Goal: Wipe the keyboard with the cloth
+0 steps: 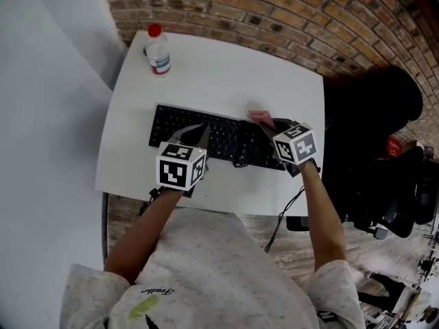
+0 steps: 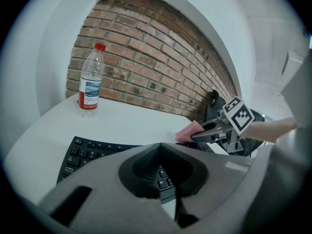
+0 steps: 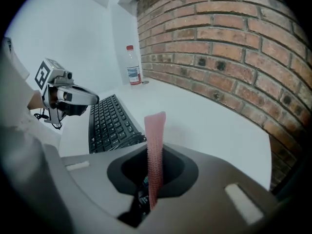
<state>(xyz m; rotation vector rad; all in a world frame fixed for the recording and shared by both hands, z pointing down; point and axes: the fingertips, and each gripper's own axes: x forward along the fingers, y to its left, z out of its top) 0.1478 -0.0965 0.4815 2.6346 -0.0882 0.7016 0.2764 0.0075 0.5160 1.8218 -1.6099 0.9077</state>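
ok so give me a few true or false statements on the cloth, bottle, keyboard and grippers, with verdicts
1. The right gripper is clamped on the pink cloth. True.
2. The bottle lies on the keyboard. False: it stands upright on the table, apart from the keyboard.
3. The left gripper holds a second cloth. False: its jaws are together on nothing.
4. The bottle has a red cap. True.

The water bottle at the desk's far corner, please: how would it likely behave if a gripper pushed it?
The bottle stands upright, tall and narrow, so a push near its top would probably tip it. Its round body would then likely roll across the white desk.
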